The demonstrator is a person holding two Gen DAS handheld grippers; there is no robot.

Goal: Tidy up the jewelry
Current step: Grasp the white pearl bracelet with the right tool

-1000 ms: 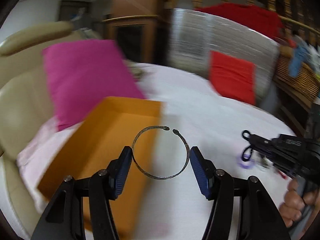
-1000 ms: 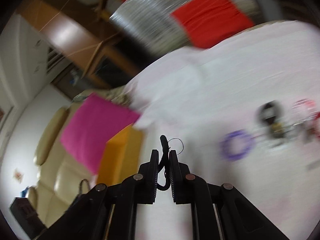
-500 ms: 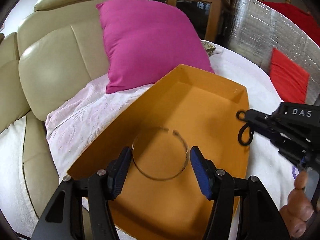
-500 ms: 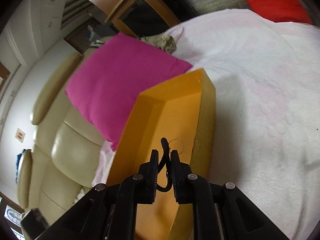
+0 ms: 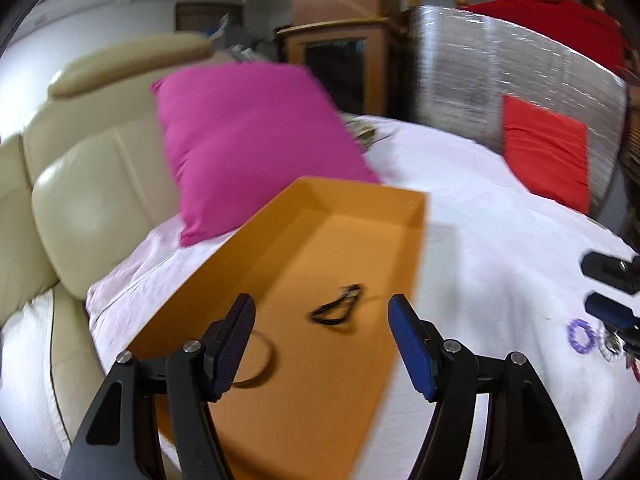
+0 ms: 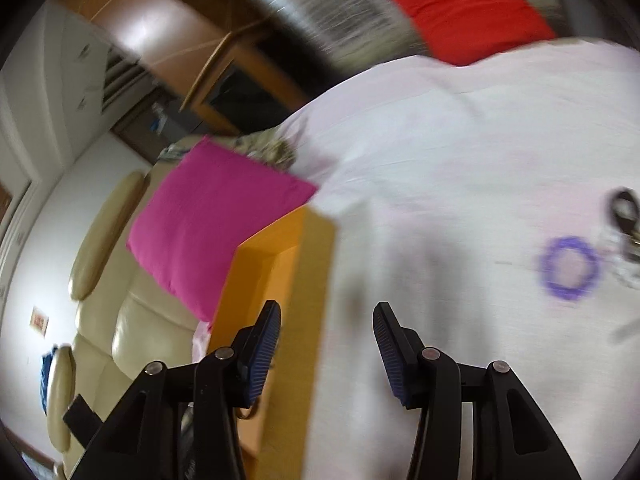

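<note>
An orange box (image 5: 360, 216) lies open on the white cloth. A thin metal bangle (image 5: 262, 364) lies on its floor near my left finger, and a black cord piece (image 5: 338, 308) lies on its floor further in. My left gripper (image 5: 322, 344) is open and empty just above the box. My right gripper (image 6: 326, 340) is open and empty over the box's right wall (image 6: 316, 280); it also shows at the right edge of the left wrist view (image 5: 612, 288). A purple ring (image 6: 570, 268) and more jewelry (image 6: 626, 220) lie on the cloth to the right.
A pink cushion (image 5: 248, 140) leans on a cream leather sofa (image 5: 80, 184) behind the box. A red cushion (image 5: 544, 156) rests against a silver padded panel (image 5: 500, 80) at the back. White cloth (image 5: 500, 248) covers the surface.
Both grippers have opened. The bangle dropped from my left gripper and the black cord from my right into the box. Both grippers have swung right, away from the box.
</note>
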